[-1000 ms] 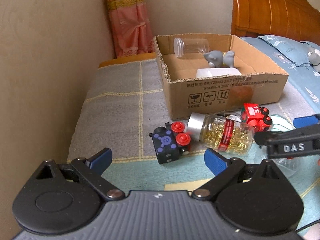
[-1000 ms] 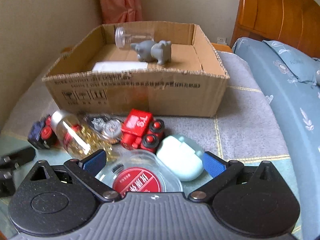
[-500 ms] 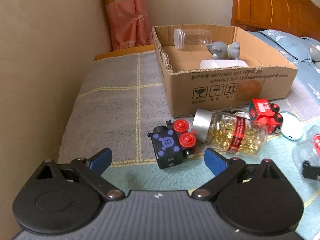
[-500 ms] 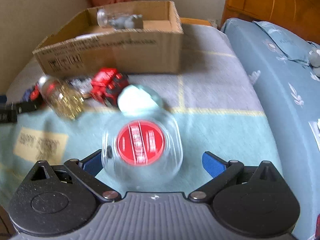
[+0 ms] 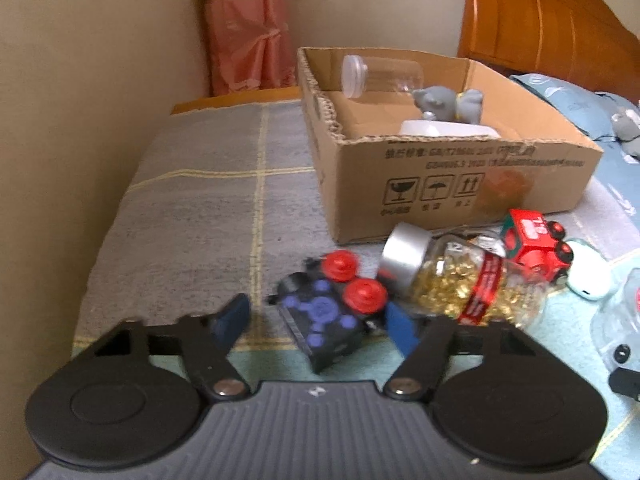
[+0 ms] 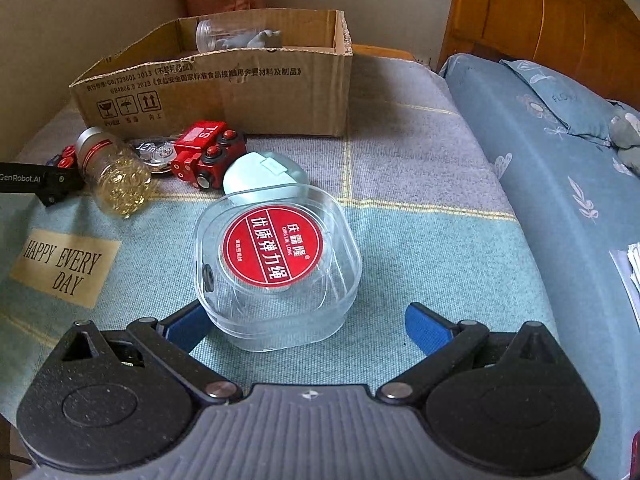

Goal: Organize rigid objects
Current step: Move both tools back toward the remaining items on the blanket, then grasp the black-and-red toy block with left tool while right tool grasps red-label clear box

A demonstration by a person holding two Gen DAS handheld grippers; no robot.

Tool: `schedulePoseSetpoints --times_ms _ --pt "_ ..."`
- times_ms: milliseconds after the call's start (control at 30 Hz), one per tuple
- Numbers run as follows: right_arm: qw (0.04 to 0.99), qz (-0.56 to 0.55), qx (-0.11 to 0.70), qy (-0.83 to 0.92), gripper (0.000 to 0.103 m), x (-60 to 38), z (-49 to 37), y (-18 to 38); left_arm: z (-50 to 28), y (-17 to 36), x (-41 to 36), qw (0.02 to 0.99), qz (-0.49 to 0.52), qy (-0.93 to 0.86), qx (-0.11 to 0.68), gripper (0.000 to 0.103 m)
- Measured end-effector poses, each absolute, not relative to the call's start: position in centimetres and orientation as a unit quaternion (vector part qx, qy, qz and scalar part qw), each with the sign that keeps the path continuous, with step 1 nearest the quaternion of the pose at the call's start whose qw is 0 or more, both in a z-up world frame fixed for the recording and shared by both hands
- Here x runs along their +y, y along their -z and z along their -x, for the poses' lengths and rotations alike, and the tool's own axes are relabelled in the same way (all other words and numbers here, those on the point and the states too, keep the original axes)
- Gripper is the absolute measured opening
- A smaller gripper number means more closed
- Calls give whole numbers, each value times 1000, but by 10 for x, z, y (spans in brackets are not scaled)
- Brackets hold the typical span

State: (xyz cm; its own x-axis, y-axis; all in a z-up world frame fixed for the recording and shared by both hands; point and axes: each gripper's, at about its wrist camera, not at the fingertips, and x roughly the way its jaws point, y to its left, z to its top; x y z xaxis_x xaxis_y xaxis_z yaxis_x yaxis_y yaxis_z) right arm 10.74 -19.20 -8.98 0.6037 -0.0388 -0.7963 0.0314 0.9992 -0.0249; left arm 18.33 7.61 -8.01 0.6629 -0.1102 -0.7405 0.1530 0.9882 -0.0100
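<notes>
**Both grippers apart, toys still outside the box**

Low centre of the left wrist view, our left gripper (image 5: 318, 322) is spread apart w/ the black-and-purple toy train (image 5: 328, 316) between its tips, not clamped. Just right of it lies the capsule bottle (image 5: 460, 280), then the red toy train (image 5: 534, 244). In the right wrist view our right gripper (image 6: 306, 322) is wide apart around the clear round container (image 6: 276, 268); left tip looks to touch it, right tip apart. Beyond sits the mint case (image 6: 260, 174). Upper centre: cardboard box (image 6: 224, 88) holding a clear jar (image 5: 380, 76) & grey figure (image 5: 448, 104).
</notes>
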Motion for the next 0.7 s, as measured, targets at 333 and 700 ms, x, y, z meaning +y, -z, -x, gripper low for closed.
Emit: schedulePoseSetpoints --times_ms 333,700 --pt "899 5 437 19 103 -191 -105 91 -154 79 83 905 -42 124 406 61" --pt "903 6 429 18 103 -191 -102 91 -133 80 80 899 -48 129 416 74"
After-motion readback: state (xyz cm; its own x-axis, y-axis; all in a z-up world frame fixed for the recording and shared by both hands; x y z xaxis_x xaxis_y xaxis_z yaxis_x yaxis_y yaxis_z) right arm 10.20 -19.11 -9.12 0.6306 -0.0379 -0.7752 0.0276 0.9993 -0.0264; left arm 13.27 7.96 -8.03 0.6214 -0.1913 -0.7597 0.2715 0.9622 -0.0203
